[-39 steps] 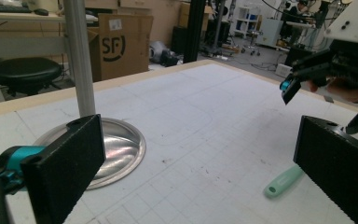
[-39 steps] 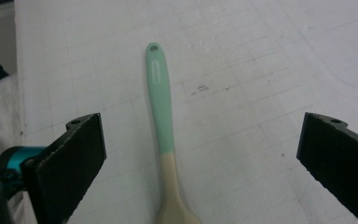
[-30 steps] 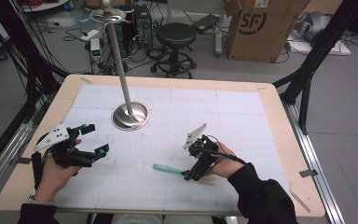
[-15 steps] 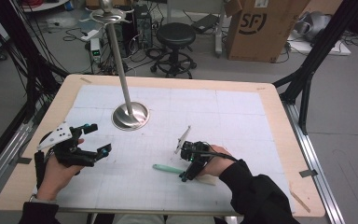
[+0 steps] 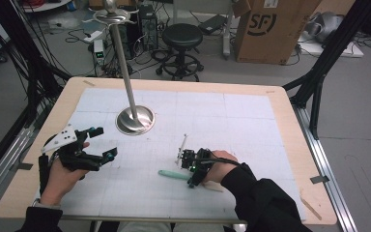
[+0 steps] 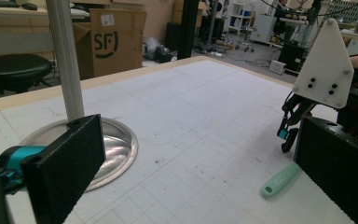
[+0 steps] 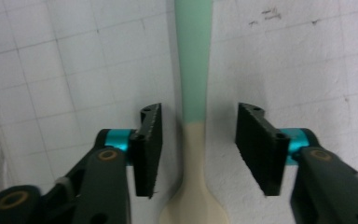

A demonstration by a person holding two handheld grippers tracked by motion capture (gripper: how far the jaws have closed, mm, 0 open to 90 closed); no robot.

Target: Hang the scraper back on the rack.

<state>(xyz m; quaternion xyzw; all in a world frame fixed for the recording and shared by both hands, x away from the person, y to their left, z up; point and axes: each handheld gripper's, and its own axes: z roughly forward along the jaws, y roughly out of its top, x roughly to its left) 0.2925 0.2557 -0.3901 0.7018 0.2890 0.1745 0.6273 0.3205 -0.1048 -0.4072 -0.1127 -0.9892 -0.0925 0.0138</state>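
Right gripper [image 7: 198, 144] shifted over spatula [image 7: 193, 70], jaws closing astride it

The right tool [image 5: 192, 170] points down, jaws just closing, half-spread; the left tool [image 5: 101, 143] rests level, agape.

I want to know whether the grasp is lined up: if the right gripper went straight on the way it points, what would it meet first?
Most likely the spatula lying on the table. The right gripper points down at it, its closing jaws astride the handle where green meets cream, not yet touching.
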